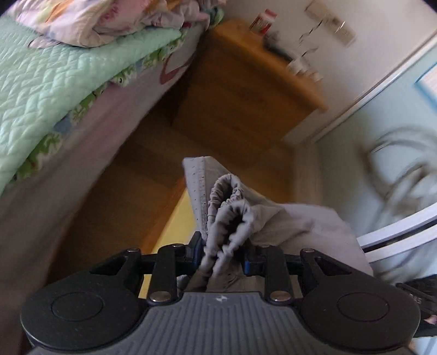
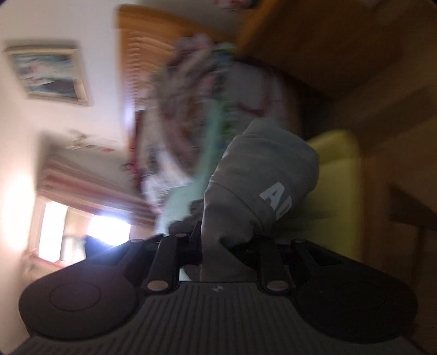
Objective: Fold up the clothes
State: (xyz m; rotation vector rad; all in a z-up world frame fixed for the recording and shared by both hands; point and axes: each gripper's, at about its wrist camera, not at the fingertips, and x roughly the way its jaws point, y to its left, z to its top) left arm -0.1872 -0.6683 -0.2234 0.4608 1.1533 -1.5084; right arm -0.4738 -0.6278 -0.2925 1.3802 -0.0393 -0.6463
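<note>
Gripping a bunched grey garment, the left gripper has its jaws set narrow, the gathered elastic edge of the cloth pinched between the two black pads; the fabric rises from the fingers in ruffled loops, with a flat, stitched, perforated strip standing up just behind them. More of the same grey cloth spills off toward the right of this view. Behind lie a wooden floor, a bed with a quilted mint-green cover on the left, a heap of patterned bedding at its top, and a wooden cabinet against the wall, small bottles on it, blurred. In the right wrist view the right gripper also has its jaws narrow, closed on a fold of grey cloth that bulges up from the fingers and bears white letters, only partly readable. A yellow surface sits just beyond the cloth. This view is heavily blurred; a framed picture and a bright window show at left.
</note>
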